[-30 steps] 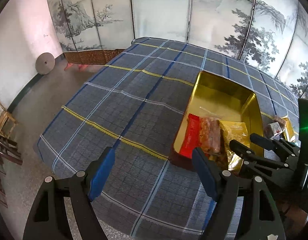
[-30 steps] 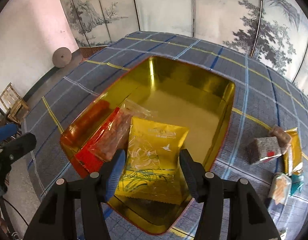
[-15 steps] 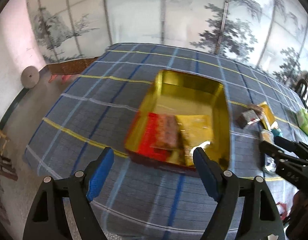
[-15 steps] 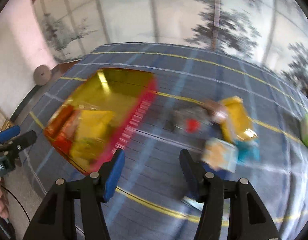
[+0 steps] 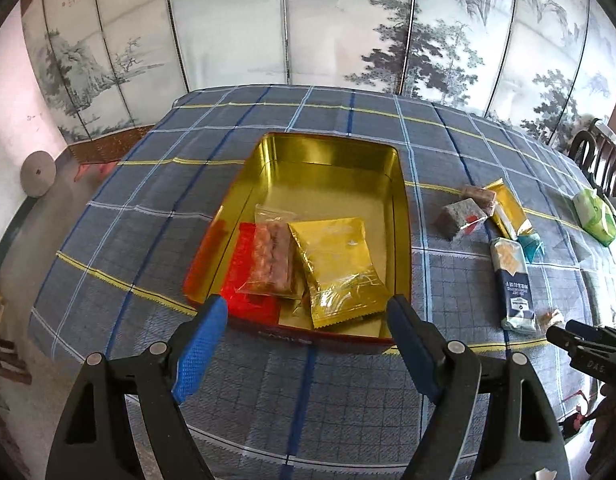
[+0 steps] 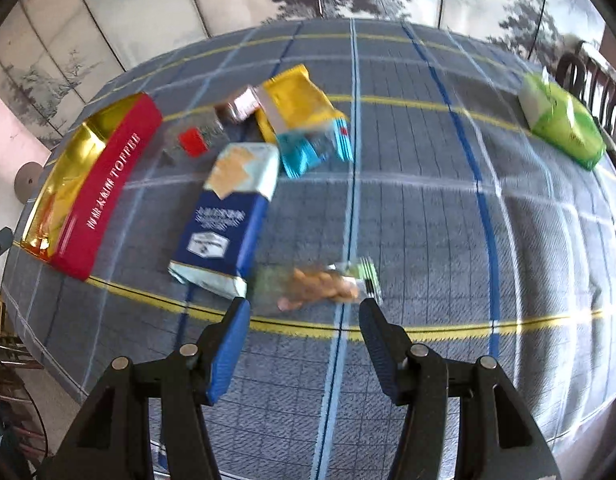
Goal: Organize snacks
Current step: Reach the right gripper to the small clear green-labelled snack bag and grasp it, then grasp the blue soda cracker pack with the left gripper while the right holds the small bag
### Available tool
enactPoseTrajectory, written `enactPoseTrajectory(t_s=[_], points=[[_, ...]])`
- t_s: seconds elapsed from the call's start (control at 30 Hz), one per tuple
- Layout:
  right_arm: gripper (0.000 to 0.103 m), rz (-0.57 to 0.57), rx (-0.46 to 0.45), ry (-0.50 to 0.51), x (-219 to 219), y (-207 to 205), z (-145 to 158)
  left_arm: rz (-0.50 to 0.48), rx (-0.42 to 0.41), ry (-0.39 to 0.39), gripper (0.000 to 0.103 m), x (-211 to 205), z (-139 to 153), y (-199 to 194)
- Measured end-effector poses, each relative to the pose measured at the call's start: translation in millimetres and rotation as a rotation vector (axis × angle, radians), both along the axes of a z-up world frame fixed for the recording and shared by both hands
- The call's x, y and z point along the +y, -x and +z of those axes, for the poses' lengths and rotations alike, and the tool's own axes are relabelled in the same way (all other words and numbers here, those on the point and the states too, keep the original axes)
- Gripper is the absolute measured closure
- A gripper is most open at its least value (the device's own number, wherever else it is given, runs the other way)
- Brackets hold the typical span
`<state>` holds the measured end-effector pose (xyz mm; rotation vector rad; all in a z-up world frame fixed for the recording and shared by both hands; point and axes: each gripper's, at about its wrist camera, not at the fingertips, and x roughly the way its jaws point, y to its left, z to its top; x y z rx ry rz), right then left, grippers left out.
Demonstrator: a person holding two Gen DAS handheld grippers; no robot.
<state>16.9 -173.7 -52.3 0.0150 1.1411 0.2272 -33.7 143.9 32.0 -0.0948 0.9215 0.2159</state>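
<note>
Swinging away from the gold tin (image 5: 400, 216) where it was hovering over the yellow packet (image 5: 336, 264) a second ago, the right gripper (image 6: 303, 336) is now poising above a clear nut packet (image 6: 316, 284) on the tabletop (image 6: 428, 220), jaws released and empty. The left gripper (image 5: 308, 336) is waiting at the tin's near edge, jaws wide, gripping nothing. With three snacks already lying in the tin, the nut packet is probably becoming the next pick.

The surface (image 5: 155, 216) is covered in blue-grey plaid crossed by yellow, white and blue lines. The tin (image 5: 400, 216) is gold inside, red outside (image 6: 103, 196). A green packet (image 6: 560, 124) is seen far right.
</note>
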Motion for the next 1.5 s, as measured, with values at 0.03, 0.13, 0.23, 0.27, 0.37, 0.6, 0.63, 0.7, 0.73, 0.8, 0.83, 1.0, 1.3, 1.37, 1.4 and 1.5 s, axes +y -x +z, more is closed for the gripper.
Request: enactPoseTrajectory(t_s=[0.03,0.13,0.23,0.27,0.37,0.6,0.63,0.7,0.73,0.8,0.83,1.0,1.3,1.37,1.4,1.5], points=[[0.045,-0.004,0.008,-0.007,-1.0,-0.5,-3.3,0.003,0.000,0.001,0.024,1.0,-0.1,0.3],[0.045,-0.001,0.015,-0.016,2.0,-1.8,-9.9,0.014,0.006,-0.002,0.024,3.9,-1.2,0.3],[0.045,0.006,0.007,-0.003,5.7,-5.0,-12.1,0.021,0.012,-0.002,0.024,6.3,-2.9,0.3],[0.045,0.007,0.007,-0.004,6.5,-6.8,-13.4,0.023,0.013,-0.003,0.024,6.5,-3.6,0.1],[0.045,0.005,-0.005,-0.005,9.2,-16.2,-13.4,0.026,0.022,-0.005,0.024,6.7,-5.9,-1.1],[0.046,0.035,-0.050,0.044,18.1,-26.7,-14.8,0.004,0.028,-0.010,0.024,-5.0,-5.6,-5.3],[0.052,0.043,-0.060,0.060,19.5,-25.3,-14.6,0.000,0.029,-0.012,0.024,-7.6,-5.5,-6.5],[0.064,0.059,-0.090,0.094,21.1,-22.3,-14.3,-0.013,0.030,-0.014,0.024,-13.5,-5.1,-8.2],[0.065,0.069,-0.098,0.100,21.2,-21.1,-14.6,-0.021,0.031,-0.015,0.024,-17.6,-4.9,-9.6],[0.067,0.080,-0.110,0.095,19.0,-19.3,-14.7,-0.037,0.033,-0.017,0.024,-24.8,-4.1,-12.7],[0.072,0.081,-0.117,0.097,17.5,-18.5,-14.8,-0.047,0.033,-0.020,0.024,-29.8,-4.0,-14.2],[0.079,0.092,-0.152,0.087,7.6,-14.9,-15.9,-0.095,0.044,-0.027,0.024,-52.8,-6.0,-20.1],[0.080,0.069,-0.227,0.116,-18.2,-49.7,-17.3,-0.184,0.067,-0.008,0.024,-100.8,-15.8,-37.0],[0.080,0.050,-0.243,0.111,-28.2,-60.5,-17.4,-0.205,0.066,0.004,0.024,-111.7,-18.8,-41.2],[0.080,0.043,-0.249,0.112,-32.3,-65.1,-17.6,-0.214,0.068,0.005,0.024,-118.1,-20.6,-44.2],[0.080,0.021,-0.267,0.107,-45.7,-80.6,-19.2,-0.244,0.075,0.008,0.022,-134.7,-27.5,-52.8]])
